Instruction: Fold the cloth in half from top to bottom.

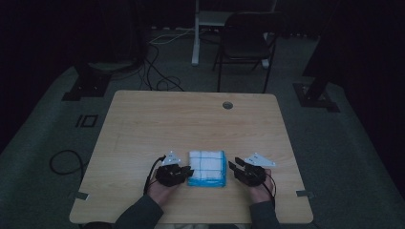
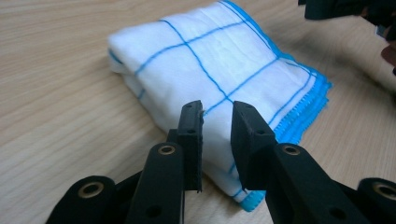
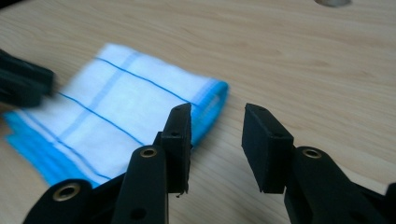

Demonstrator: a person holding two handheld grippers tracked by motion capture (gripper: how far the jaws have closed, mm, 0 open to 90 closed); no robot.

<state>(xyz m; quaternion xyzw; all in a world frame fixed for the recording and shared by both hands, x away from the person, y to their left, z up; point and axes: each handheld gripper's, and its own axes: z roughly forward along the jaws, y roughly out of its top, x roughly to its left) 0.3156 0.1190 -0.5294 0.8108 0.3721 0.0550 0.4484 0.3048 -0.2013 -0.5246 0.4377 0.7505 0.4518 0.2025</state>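
Note:
A folded white cloth with thin blue grid lines and a bright blue hem lies on the wooden table near its front edge. My left gripper sits at the cloth's left side. In the left gripper view the gripper is open, jaws a narrow gap apart just over the near edge of the cloth. My right gripper is at the cloth's right side. In the right gripper view it stands open over bare wood beside the hem of the cloth.
A round cable hole sits near the table's far edge. Beyond the table stand a dark chair and a white desk leg, with cables on the floor. The room is dim.

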